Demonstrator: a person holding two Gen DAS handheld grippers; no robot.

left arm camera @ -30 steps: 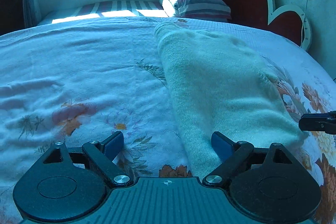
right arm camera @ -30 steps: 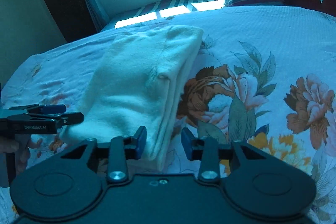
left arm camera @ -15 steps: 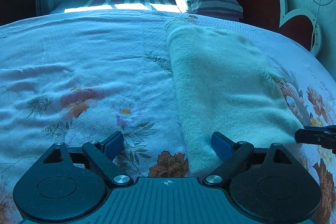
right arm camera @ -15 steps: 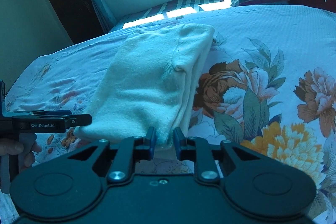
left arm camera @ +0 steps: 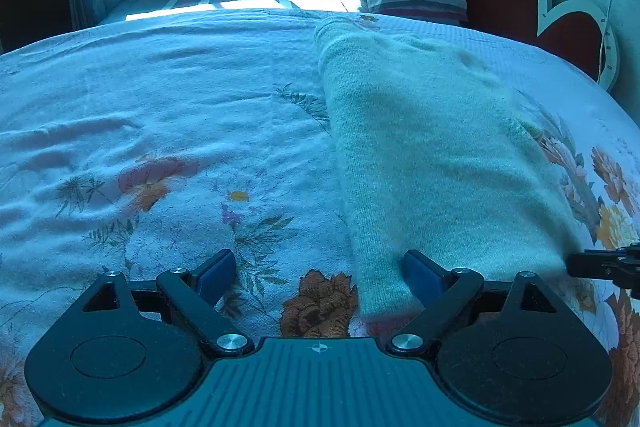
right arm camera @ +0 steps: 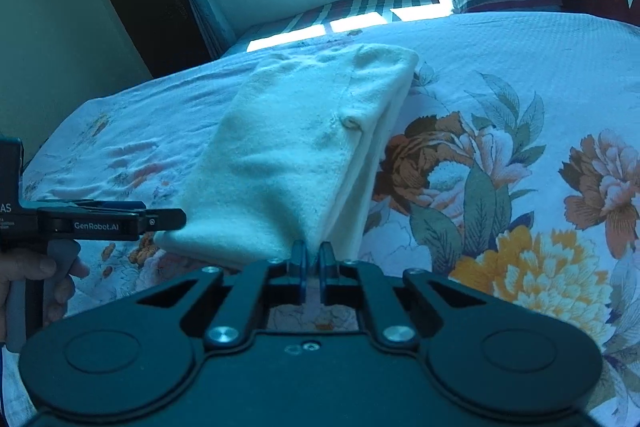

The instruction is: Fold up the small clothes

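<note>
Right tool (right arm camera: 313,258) clenched on near corner of the folded cream sweater (right arm camera: 304,151), which lay on the floral bed (right arm camera: 500,75). Left tool (left arm camera: 318,273) released, straddling sweater's other near corner.

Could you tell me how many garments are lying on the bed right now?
1: a cream knit garment, folded lengthwise, lies on the floral bedspread, its near edge pinched in the right tool. Nothing suggests others, though the folded layers hide what is underneath.

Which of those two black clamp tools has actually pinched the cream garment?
The right gripper: its jaws are shut on the cream garment's near corner. The left gripper stands wide open.
</note>
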